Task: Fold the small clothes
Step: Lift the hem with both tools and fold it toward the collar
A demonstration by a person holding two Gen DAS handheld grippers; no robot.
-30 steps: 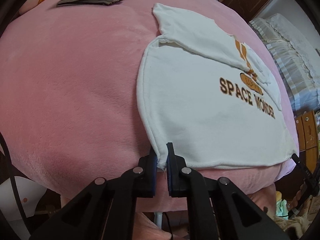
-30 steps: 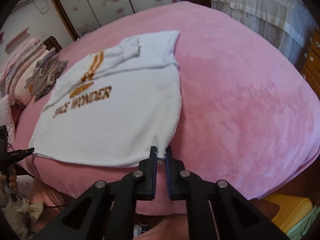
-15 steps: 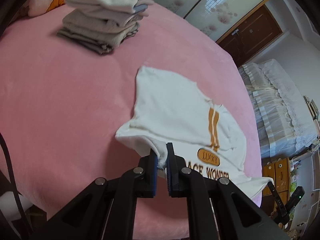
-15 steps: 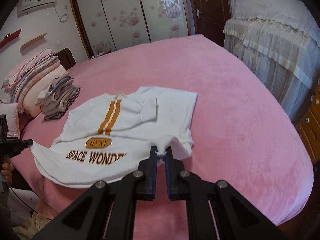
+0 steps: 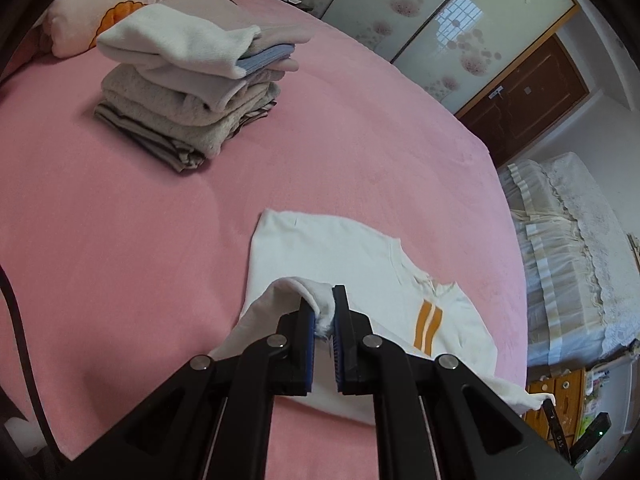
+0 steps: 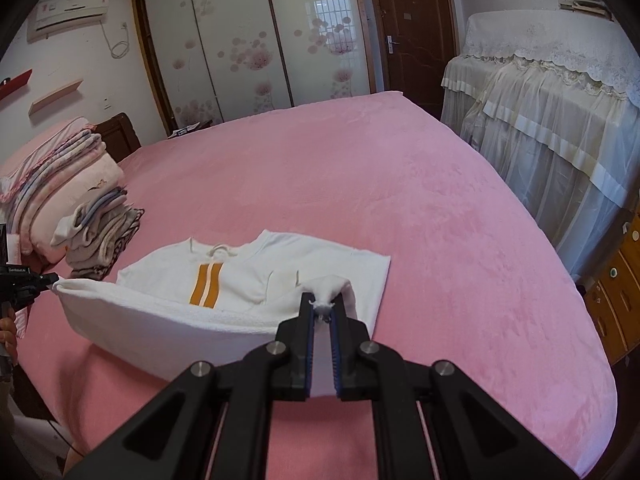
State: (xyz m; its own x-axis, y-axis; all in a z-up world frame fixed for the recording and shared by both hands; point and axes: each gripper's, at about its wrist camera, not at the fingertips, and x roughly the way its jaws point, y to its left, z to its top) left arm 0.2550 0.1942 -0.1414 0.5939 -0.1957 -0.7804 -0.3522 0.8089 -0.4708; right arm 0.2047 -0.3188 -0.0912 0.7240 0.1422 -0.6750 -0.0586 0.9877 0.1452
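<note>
no writing reads clearly from here: the shirt's chest print is folded out of sight, and the small label on the air conditioner (image 6: 72,7) high on the wall is too small for me to make out. what i do see on the white shirt (image 6: 224,292) is a pair of orange vertical stripes below the neckline, with a drawstring at the collar. it lies on the pink bed (image 6: 400,200), its upper half flat and its hem raised off the cover, sagging between my two grips. my left claw (image 5: 326,312) is pinched narrow on one hem corner, a tuft of white fabric bunched between the blue pads; my right claw (image 6: 320,312) is clamped the same way on the other corner. a stack of folded clothes (image 5: 192,92) sits well apart toward the head of the bed, beside a pillow (image 5: 120,4) with an orange print.
</note>
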